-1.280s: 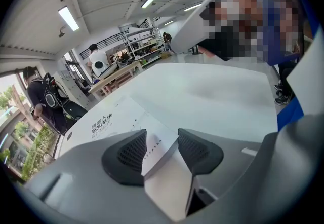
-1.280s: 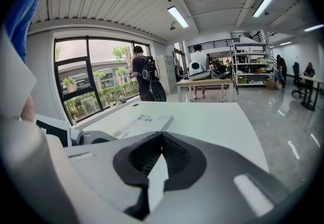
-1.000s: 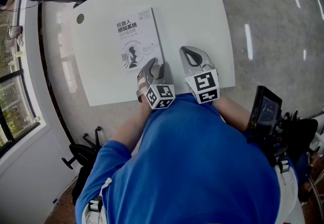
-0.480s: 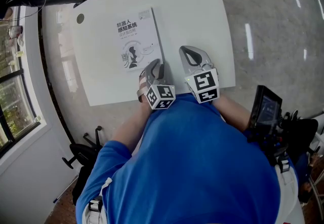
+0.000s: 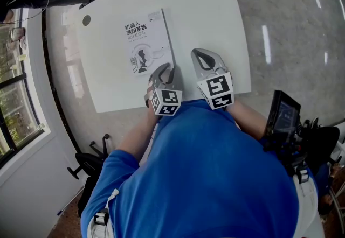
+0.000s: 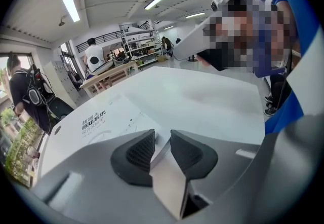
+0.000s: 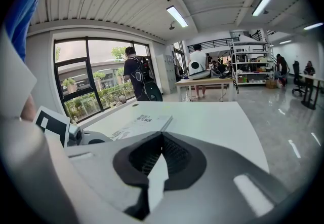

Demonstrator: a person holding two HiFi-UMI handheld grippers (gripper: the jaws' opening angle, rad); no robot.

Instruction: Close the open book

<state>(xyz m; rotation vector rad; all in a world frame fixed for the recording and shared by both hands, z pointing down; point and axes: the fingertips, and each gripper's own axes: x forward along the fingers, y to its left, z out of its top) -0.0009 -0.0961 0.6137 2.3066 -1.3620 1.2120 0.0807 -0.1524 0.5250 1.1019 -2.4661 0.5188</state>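
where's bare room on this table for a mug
Widest: table right of the book, to its far and right edges. Narrower: strip left of the book, this side of the grommet hole. Crowded: near edge, where the left claw, jaws just closing, book's corner at their gap, sits beside the right claw.

Ahead of the left gripper's jaws, the book is covered in smooth white paper with a faint sheen. It lies on a matt, smooth white desk. The pads are ribbed, black and rubber-like, set in smooth grey plastic. Right of the right gripper's jaws, glossy polished floor is seen.
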